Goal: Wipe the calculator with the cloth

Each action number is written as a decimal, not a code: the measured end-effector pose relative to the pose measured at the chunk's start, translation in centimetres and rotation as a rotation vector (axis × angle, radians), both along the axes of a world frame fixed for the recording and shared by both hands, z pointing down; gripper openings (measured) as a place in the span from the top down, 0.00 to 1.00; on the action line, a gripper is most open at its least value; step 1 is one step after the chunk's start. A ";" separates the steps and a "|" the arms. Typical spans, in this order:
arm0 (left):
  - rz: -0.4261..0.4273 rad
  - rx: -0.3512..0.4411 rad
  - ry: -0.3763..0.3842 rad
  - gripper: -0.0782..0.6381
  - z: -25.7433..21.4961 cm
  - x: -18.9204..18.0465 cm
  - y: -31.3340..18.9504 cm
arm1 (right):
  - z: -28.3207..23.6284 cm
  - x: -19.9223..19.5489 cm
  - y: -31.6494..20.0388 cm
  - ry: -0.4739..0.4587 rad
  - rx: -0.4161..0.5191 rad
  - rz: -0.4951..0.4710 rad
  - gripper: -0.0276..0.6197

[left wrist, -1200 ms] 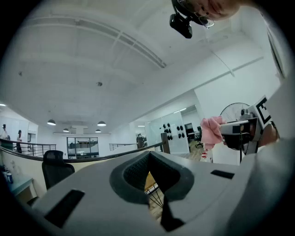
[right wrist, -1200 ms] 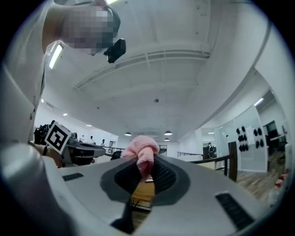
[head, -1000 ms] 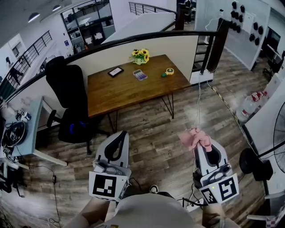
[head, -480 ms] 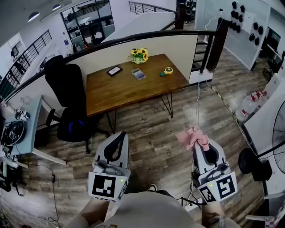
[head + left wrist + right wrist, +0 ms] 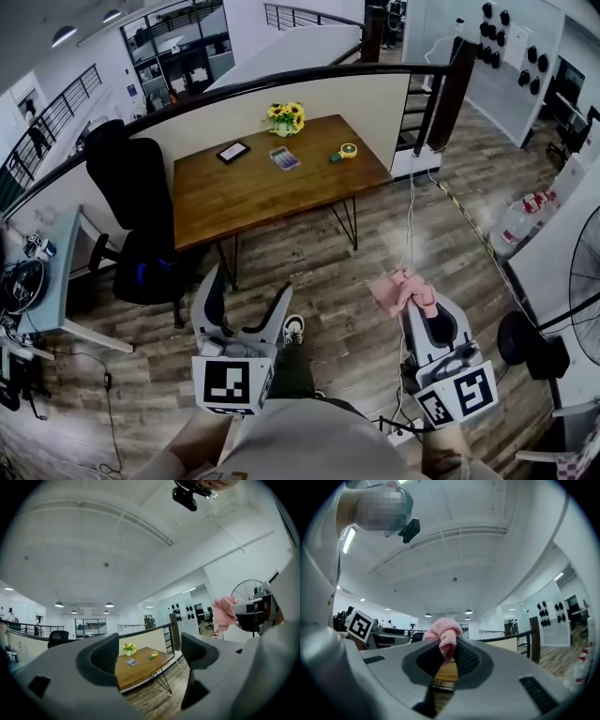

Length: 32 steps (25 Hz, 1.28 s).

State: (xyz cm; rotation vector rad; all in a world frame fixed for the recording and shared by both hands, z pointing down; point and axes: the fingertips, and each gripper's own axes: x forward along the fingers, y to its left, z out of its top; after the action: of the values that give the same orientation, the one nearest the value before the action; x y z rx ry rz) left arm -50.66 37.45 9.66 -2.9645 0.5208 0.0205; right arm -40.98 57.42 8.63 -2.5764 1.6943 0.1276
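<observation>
Right tool (image 5: 419, 314) clamps pink cloth (image 5: 403, 289); left tool (image 5: 246, 292) opening, empty; calculator (image 5: 284, 158) on table (image 5: 234, 202) well ahead.

Soft pink cloth (image 5: 403, 291), smooth brown wooden table (image 5: 244, 192), matt wood-plank floor (image 5: 375, 234).

Calculator (image 5: 284, 158) on table (image 5: 246, 202); flowers (image 5: 285, 116) behind it, flat device (image 5: 232, 151) left, round item (image 5: 348, 150) right; chair (image 5: 131, 192) left of table.

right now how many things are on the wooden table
5: flowers at the back edge, dark tablet left, calculator in front, green thing and yellow disc right. More could hide behind the flowers.
</observation>
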 end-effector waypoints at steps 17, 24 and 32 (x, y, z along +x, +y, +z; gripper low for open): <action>0.051 -0.016 -0.011 0.30 1.2 13.4 -8.7 | 1.8 12.2 -9.2 -0.029 -0.046 0.032 0.88; 0.044 -0.039 -0.035 0.29 1.8 20.8 -15.3 | 2.1 19.3 -15.4 -0.047 -0.086 0.040 0.88; 0.041 -0.105 -0.046 0.30 3.3 29.7 -24.2 | 2.9 27.9 -24.9 -0.072 -0.121 0.000 0.88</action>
State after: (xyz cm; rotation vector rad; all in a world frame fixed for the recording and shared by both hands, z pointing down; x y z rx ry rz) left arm -21.00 13.28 13.00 -3.0689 0.4685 -0.0728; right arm -13.08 32.55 11.58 -2.6311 1.7278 -0.0689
